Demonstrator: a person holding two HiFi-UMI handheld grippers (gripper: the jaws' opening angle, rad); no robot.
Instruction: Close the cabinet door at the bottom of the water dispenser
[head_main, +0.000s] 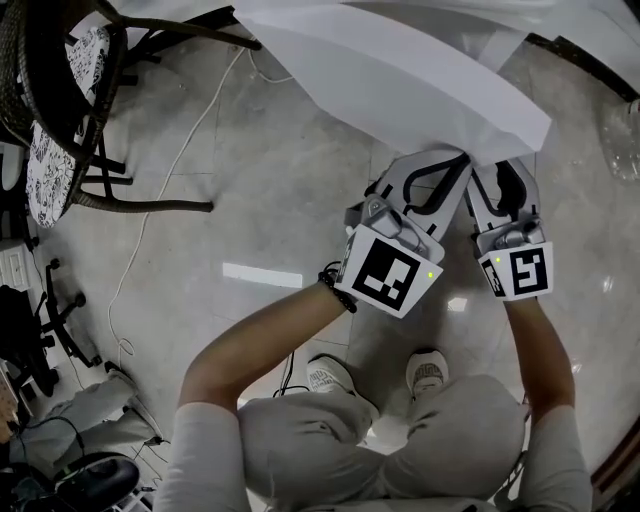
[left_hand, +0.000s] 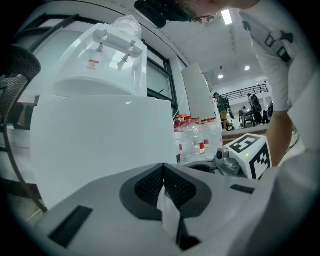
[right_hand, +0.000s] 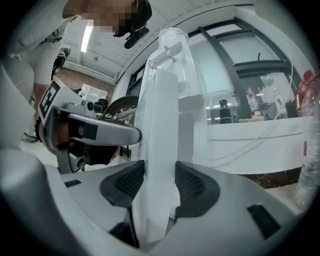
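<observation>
The white cabinet door (head_main: 400, 80) of the water dispenser (left_hand: 115, 55) stands swung out over the floor, seen from above in the head view. Its free edge (right_hand: 160, 150) runs upright between the pads of my right gripper (right_hand: 155, 180), whose jaws stand wide and flank the edge closely on both sides. My left gripper (head_main: 455, 165) is shut, its tip close against the door's broad face (left_hand: 100, 145). A thin white sliver shows in the seam behind the left gripper's pads (left_hand: 150, 185); what it is I cannot tell. Both grippers sit side by side at the door's edge, the right gripper (head_main: 500, 170) being the nearer to it.
A dark wicker chair (head_main: 60, 110) stands at the left, with a white cable (head_main: 160, 200) trailing across the marble floor. Water bottles (left_hand: 197, 137) stand beside the dispenser. My shoes (head_main: 330, 375) are just behind the grippers. An office chair base (head_main: 55, 320) sits at the far left.
</observation>
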